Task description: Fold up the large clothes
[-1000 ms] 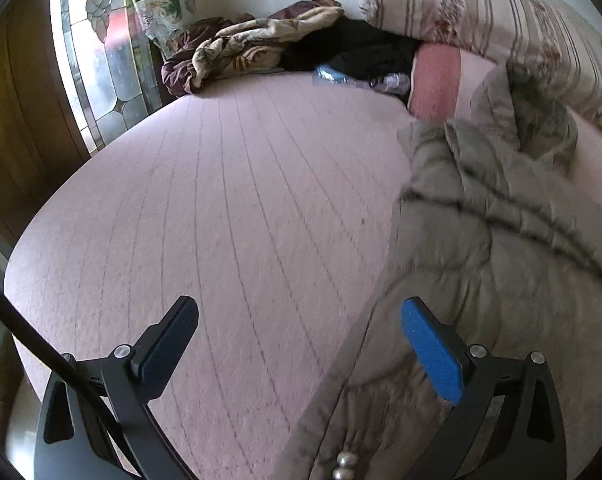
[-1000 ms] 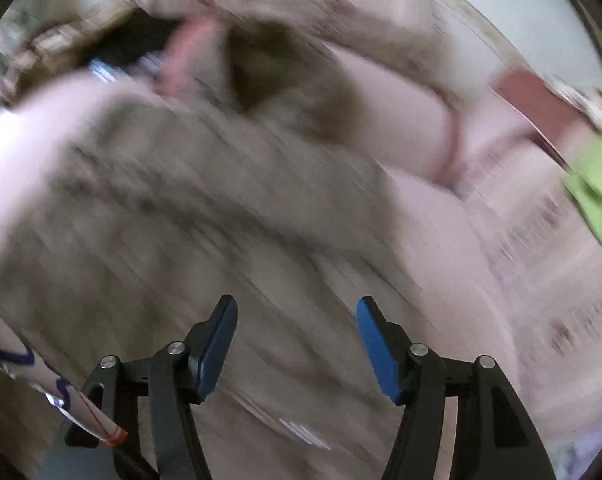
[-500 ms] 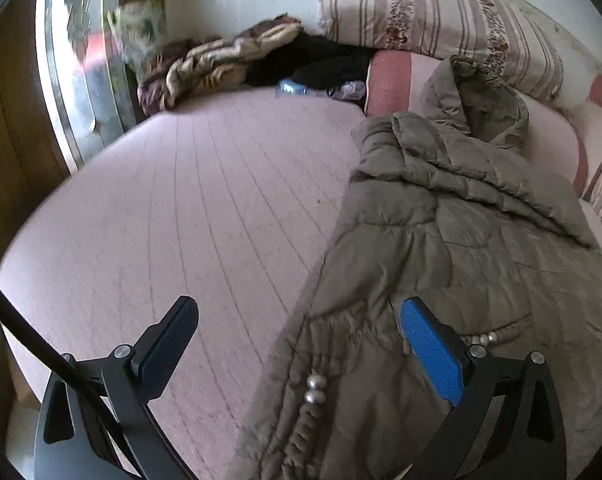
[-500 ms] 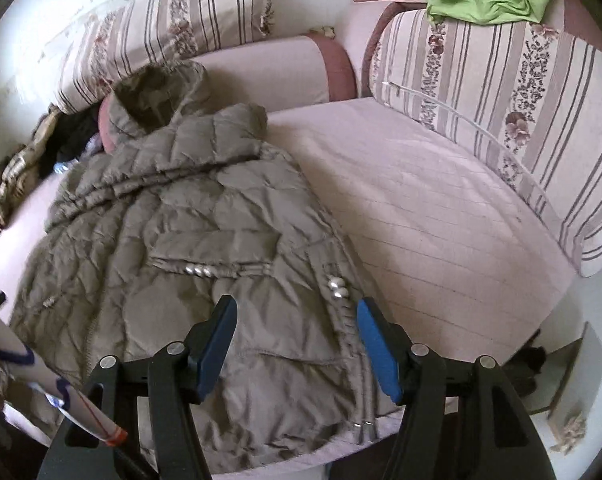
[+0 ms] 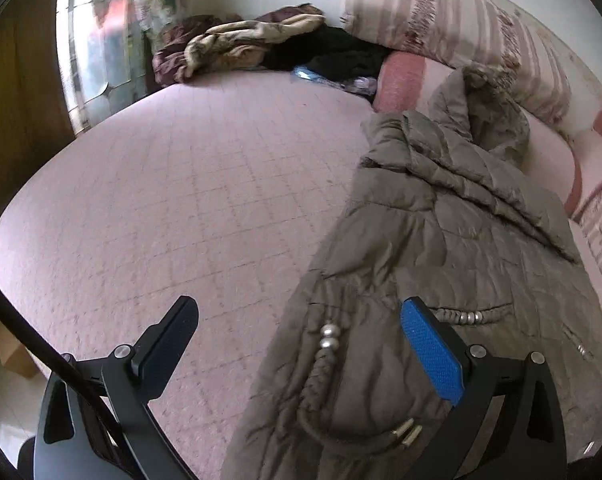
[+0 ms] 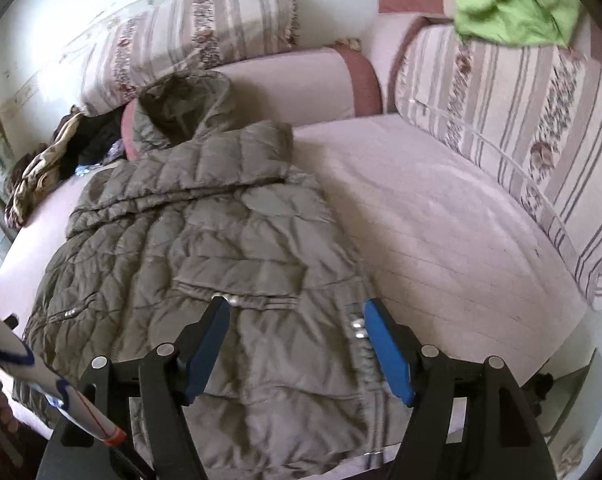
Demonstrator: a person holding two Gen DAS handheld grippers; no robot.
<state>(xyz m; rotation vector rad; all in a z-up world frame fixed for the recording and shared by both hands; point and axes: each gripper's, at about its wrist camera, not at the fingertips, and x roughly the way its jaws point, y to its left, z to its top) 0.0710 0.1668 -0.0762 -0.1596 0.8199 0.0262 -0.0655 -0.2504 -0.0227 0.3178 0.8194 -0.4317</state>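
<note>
A large olive-brown quilted hooded coat (image 6: pixel 205 240) lies flat on the pink sofa seat (image 6: pixel 441 220), hood towards the back cushions. In the left wrist view the same coat (image 5: pixel 441 260) fills the right half. My left gripper (image 5: pixel 297 324) is open above the coat's left edge, where a braided cord with silver beads (image 5: pixel 327 336) lies; nothing is between its fingers. My right gripper (image 6: pixel 295 320) hovers over the coat's lower right part, its jaws opening, pads clear of the fabric.
Striped floral cushions (image 6: pixel 521 128) line the back and right side, with a green cloth (image 6: pixel 509 4) on top. A heap of brown and black clothes (image 5: pixel 261 48) lies at the far left corner by a window (image 5: pixel 97 40). The sofa's front edge drops to the floor (image 6: pixel 573 412).
The right wrist view swung from a blurred close look to a steady view over the whole coat, and its jaws stand wider. The left gripper shifted so more of the coat's lower edge shows.
</note>
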